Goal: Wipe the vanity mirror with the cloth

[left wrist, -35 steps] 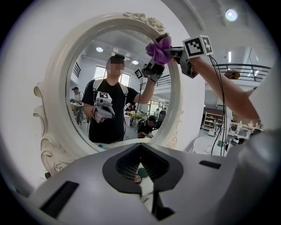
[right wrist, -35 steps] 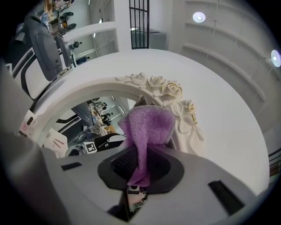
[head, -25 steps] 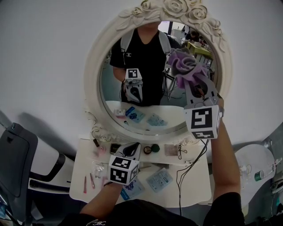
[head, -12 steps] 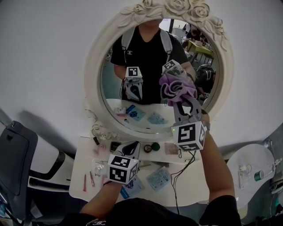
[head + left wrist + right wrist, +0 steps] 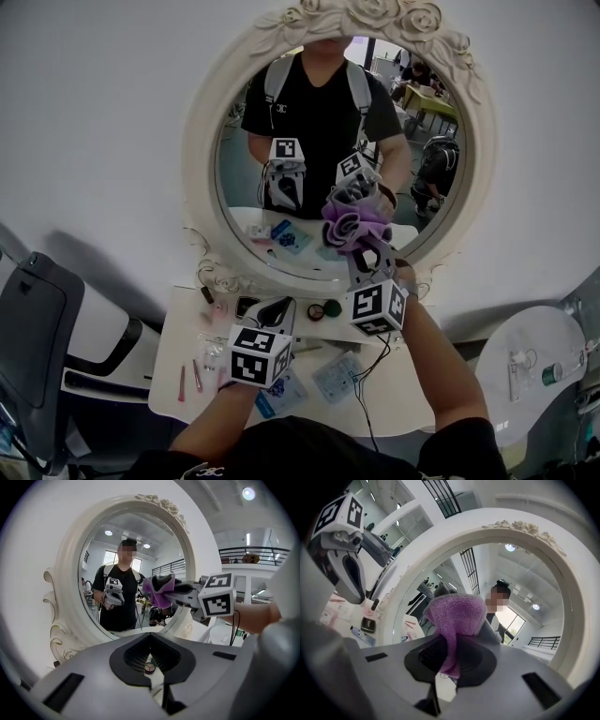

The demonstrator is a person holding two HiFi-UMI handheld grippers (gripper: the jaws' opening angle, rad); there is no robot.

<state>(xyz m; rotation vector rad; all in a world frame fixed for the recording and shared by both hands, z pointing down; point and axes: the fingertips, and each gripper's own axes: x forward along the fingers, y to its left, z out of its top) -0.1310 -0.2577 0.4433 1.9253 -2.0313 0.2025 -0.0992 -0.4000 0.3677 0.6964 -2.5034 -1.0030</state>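
The cloth [image 5: 457, 620], purple and bunched, is sitting clenched in my right claw [image 5: 451, 665], and I'm holding it against the lower part of the mirror [image 5: 309, 112] glass, right of centre. My left claw [image 5: 153, 682] is hanging closed and empty over the cluttered table [image 5: 412, 398], just below the mirror's frame.

black t-shirt [image 5: 309, 454], grey tongs [image 5: 277, 313] bearing black-and-white cubes [image 5: 255, 354].

The right tool [image 5: 362, 236] has carried the cloth [image 5: 352, 221] down and left across the mirror [image 5: 199, 150] glass.
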